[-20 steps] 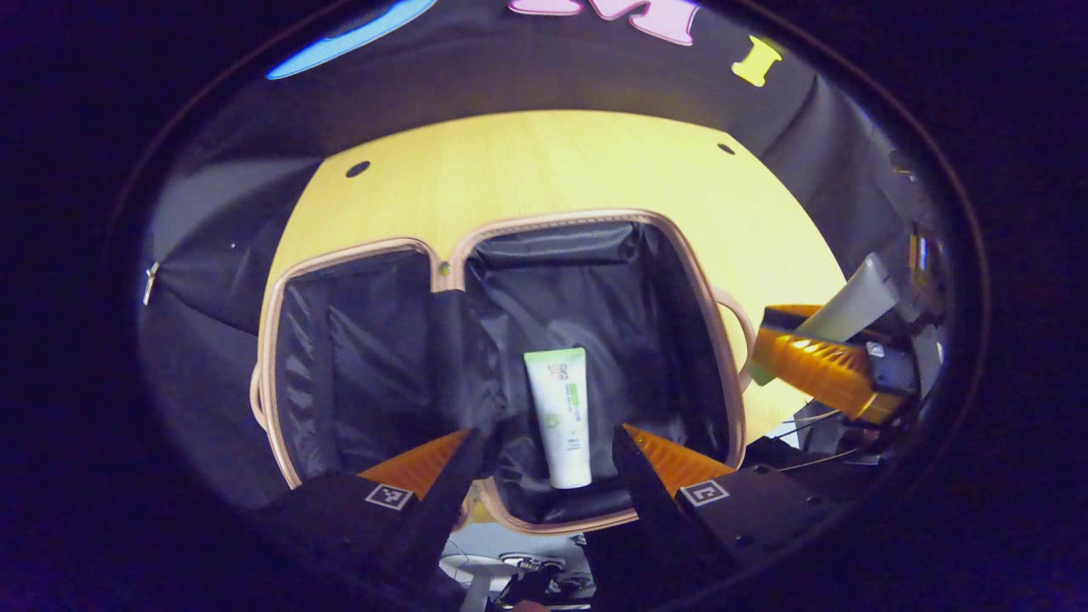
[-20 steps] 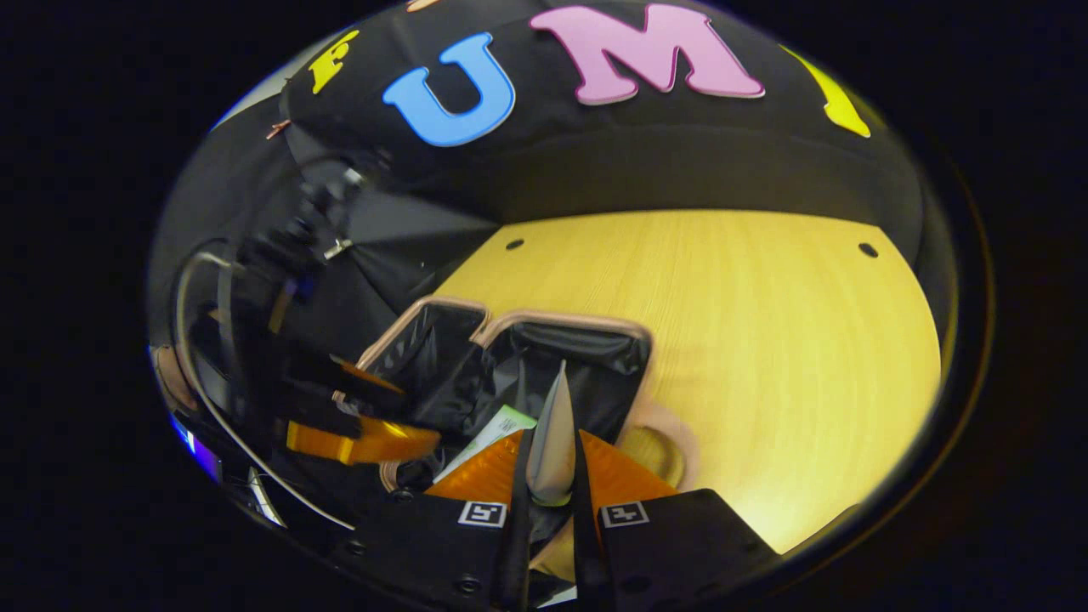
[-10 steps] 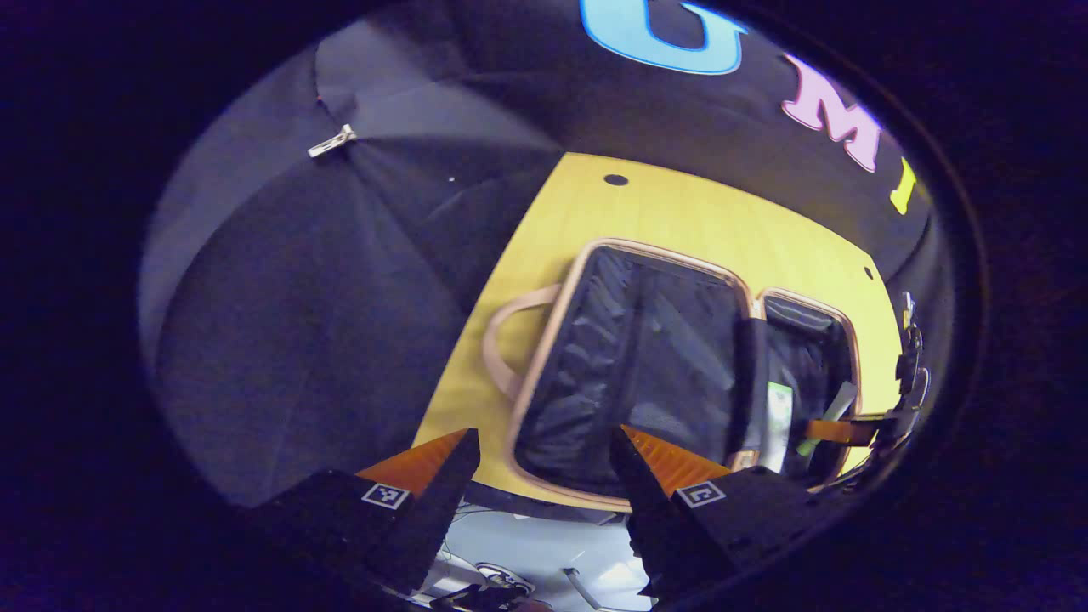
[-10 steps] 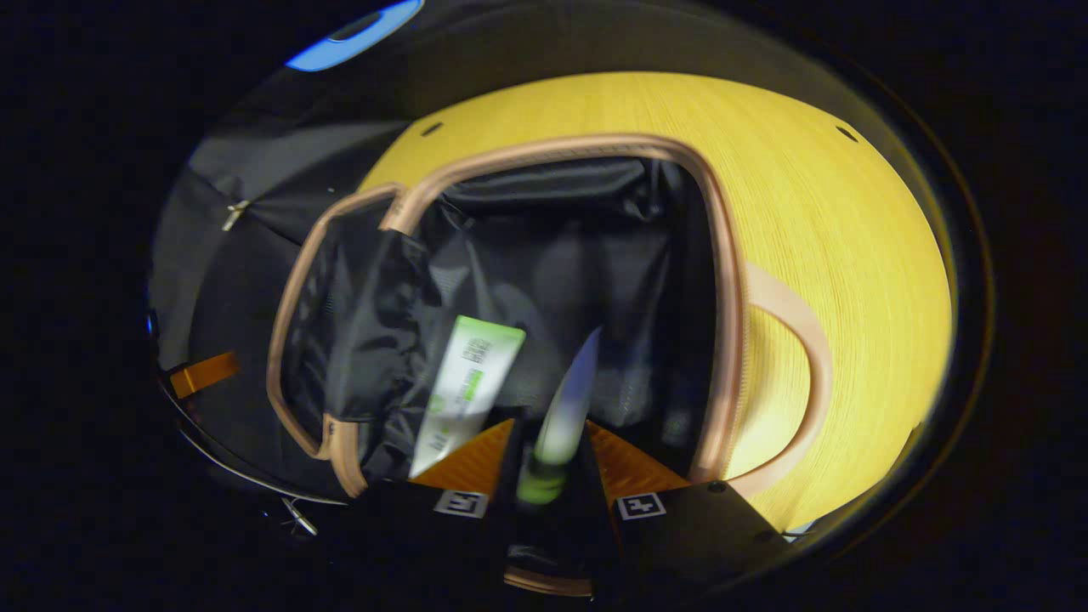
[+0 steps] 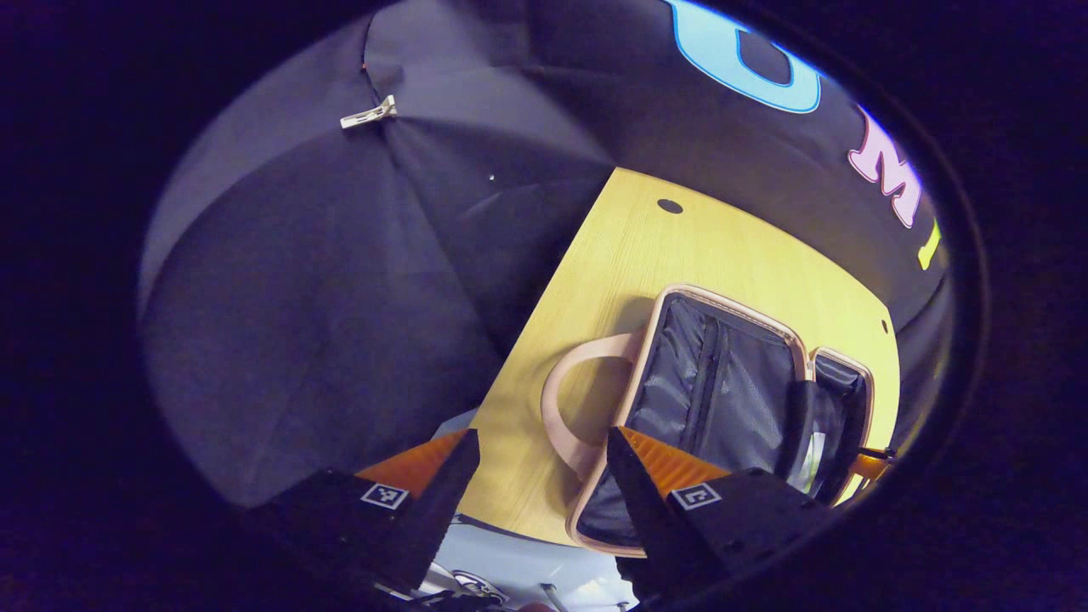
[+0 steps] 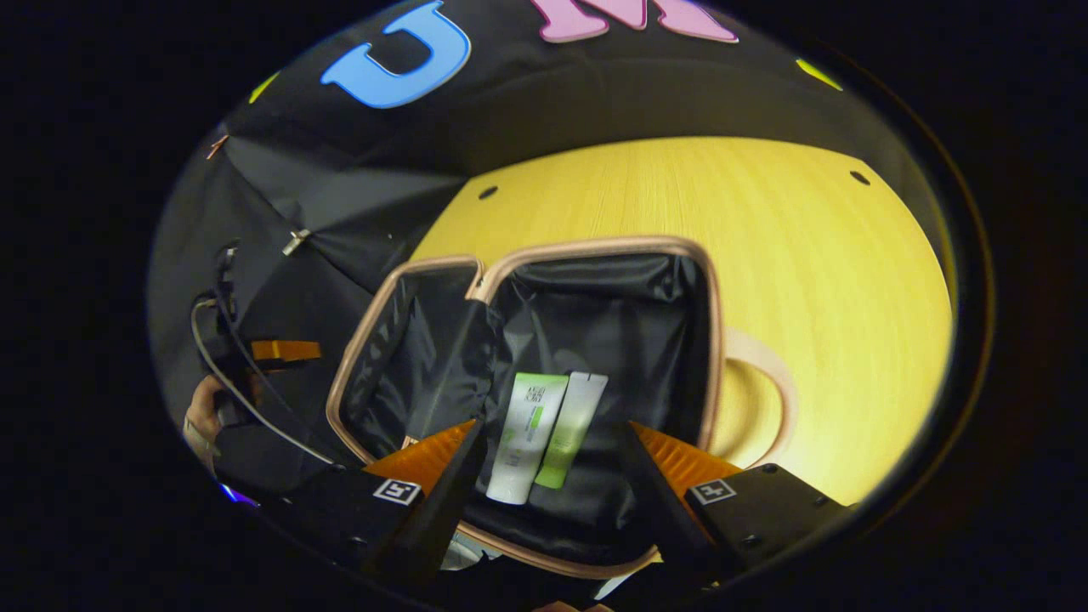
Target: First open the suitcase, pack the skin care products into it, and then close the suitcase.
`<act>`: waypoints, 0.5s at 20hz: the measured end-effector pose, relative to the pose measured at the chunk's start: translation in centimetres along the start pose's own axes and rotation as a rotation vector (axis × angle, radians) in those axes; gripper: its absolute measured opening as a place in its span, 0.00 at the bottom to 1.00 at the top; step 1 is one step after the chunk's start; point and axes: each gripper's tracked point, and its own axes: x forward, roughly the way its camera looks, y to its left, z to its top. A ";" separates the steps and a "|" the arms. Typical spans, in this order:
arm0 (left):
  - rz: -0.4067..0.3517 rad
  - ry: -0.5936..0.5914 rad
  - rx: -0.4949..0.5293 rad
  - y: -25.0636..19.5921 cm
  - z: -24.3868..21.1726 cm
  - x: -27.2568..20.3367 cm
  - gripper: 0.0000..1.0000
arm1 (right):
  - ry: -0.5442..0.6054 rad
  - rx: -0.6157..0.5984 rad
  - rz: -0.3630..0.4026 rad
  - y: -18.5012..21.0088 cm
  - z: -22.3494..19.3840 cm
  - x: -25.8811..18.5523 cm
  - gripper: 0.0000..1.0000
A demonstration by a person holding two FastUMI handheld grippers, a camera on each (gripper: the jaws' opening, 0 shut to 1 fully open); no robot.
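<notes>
The suitcase (image 6: 544, 340) lies open on the table (image 6: 765, 246), two tubes (image 6: 544, 433) side by side on the lining of its right half. The right gripper (image 6: 548, 484) hangs just above them, fingers spread and holding nothing. The left gripper (image 5: 540, 493) — also parted and empty — points at the table edge beside the case's handle (image 5: 569, 408), its right finger over the rim.

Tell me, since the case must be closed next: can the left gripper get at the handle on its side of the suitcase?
Probably yes. The left gripper is open, and the handle lies flat on the table just ahead of its jaws, with nothing between. The suitcase lies open with both tubes inside.
</notes>
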 end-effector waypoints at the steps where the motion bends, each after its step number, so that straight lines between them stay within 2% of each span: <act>1: 0.009 0.030 0.008 -0.1 0.5 1.2 0.96 | -0.030 -0.006 -0.001 -0.5 0.7 -1.0 0.98; 4: 0.055 0.136 0.057 -0.3 0.4 4.8 0.96 | -0.059 0.082 0.011 -2.1 1.5 -2.7 0.97; 5: 0.064 0.165 0.076 -0.5 0.2 6.1 0.96 | -0.083 0.121 -0.009 -3.4 1.9 -3.1 0.98; 7: 0.131 0.213 0.116 0.7 -0.1 8.4 0.93 | -0.106 0.158 -0.042 -5.5 2.1 -4.2 0.97; 9: 0.173 0.251 0.108 1.7 -0.5 9.8 0.89 | -0.125 0.184 -0.072 -7.3 1.8 -5.3 0.98; 10: 0.139 0.267 0.093 1.3 -0.9 10.6 0.91 | -0.135 0.193 -0.091 -8.3 1.6 -5.9 0.97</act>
